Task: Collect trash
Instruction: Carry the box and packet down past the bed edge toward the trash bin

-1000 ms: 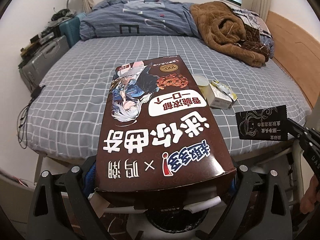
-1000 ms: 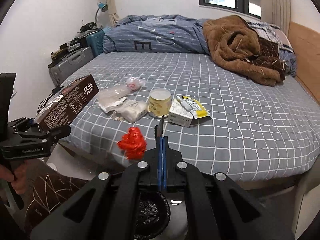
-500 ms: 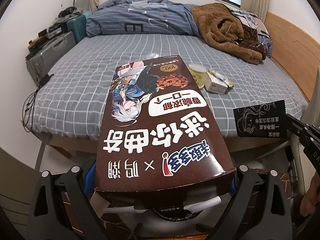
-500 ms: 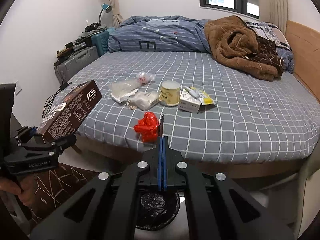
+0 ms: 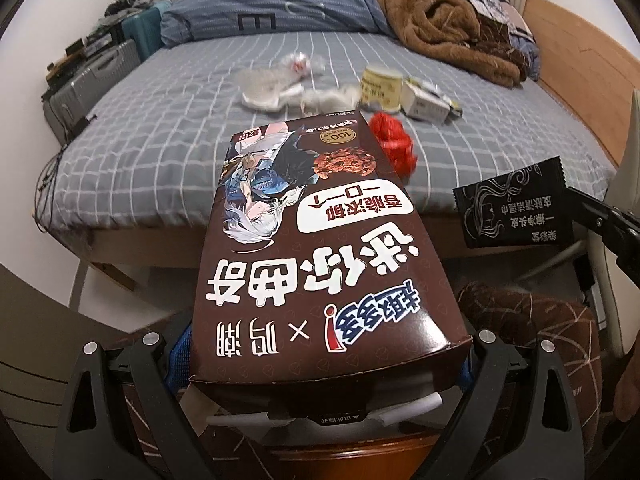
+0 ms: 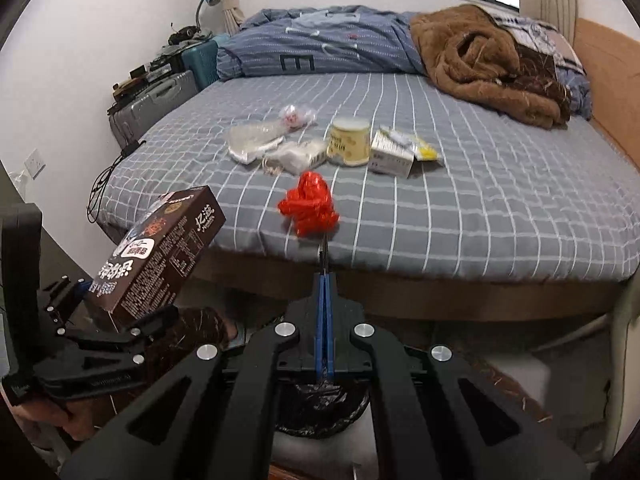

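1. Two grippers are in view, both loaded. My left gripper [image 5: 324,364] is clamped on a brown cookie box [image 5: 320,248]; the box lies flat between the fingers, its far end pointing at the bed [image 5: 160,140].
2. My right gripper [image 6: 325,276] has its jaws closed flat together on a black sachet [image 5: 514,204]. From its own camera the sachet shows edge-on only, a thin dark strip above the blue pads [image 6: 322,320].
3. Both grippers sit off the near edge of the bed, over the floor. The left wrist view shows the sachet to the right of the box, apart from it.
4. A bin with a black liner [image 6: 320,408] stands directly below the right gripper – its rim is partly hidden by the gripper body.
5. Trash on the bed:
   - a red crumpled wrapper [image 6: 309,205], nearest the edge;
   - a yellow tub [image 6: 349,141], upright;
   - a white carton [image 6: 392,156], just right of the tub, with a yellow packet [image 6: 422,151] touching its far side;
   - clear plastic bags [image 6: 260,142], left of the tub.
6. A brown blanket [image 6: 488,60] is heaped at the far right of the bed, against a blue duvet [image 6: 320,44].
7. A grey suitcase [image 6: 154,102] stands against the left wall – a teal case [image 6: 200,62] behind it.
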The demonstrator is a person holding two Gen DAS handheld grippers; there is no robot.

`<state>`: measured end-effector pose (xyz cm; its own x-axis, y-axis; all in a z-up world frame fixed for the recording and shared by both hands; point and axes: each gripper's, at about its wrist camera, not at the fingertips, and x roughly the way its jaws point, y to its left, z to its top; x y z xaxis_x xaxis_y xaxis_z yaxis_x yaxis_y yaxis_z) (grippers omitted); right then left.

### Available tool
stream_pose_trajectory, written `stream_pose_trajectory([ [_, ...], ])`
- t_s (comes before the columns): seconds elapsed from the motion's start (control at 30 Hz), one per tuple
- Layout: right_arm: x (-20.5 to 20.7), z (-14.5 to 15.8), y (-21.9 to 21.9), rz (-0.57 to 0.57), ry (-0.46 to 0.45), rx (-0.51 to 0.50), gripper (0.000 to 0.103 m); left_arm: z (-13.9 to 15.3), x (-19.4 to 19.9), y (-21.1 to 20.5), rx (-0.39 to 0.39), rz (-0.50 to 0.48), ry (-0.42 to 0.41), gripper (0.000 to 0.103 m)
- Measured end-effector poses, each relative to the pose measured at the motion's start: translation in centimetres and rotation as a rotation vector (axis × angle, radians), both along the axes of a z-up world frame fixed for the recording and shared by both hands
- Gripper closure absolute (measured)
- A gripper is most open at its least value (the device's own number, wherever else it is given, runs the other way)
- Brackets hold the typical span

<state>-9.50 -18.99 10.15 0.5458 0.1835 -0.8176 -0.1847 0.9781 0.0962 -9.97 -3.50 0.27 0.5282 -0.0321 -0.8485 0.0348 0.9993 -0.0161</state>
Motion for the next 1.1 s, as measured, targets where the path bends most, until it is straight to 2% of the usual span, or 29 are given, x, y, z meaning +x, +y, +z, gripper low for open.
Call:
stream_pose_trajectory([
  [0.23, -0.7, -3.2, 0.6, -0.004, 0.051, 0.002, 0.102, -3.5, -0.7, 0.1, -0.002, 0.005, 0.045, 0.011],
  [0.63, -0.1, -10.1, 1.3, 0.015, 0.169, -0.018, 0.102, -10.2, 0.4, -0.5, -0.036, -0.023, 0.138, 0.011],
  [1.1, 1.0, -16.5, 2.9, 0.037, 0.294, -0.033, 0.102, -15.7, 2.2, -1.0, -0.026, -0.045, 0.215, 0.011],
])
